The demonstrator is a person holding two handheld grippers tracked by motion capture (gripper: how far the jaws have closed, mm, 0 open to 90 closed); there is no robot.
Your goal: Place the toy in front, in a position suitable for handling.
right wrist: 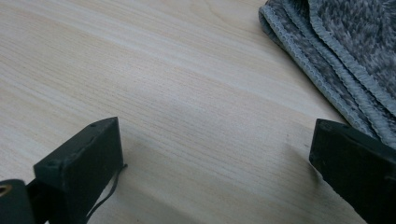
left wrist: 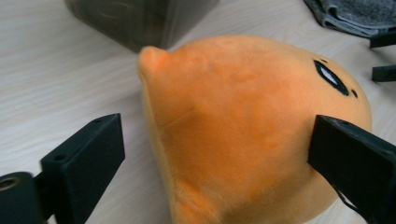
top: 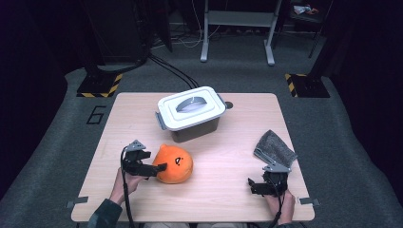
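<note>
Behind the left claw — orange plush toy, underside hidden.

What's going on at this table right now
A person at a wooden table holds a two-jaw gripper in each hand. The left gripper is open around an orange plush toy, with one jaw against its side and the other still off it, so nothing is gripped yet. The right gripper is open over bare wood, beside a folded grey cloth. A lidded container sits closed farther back.
</note>
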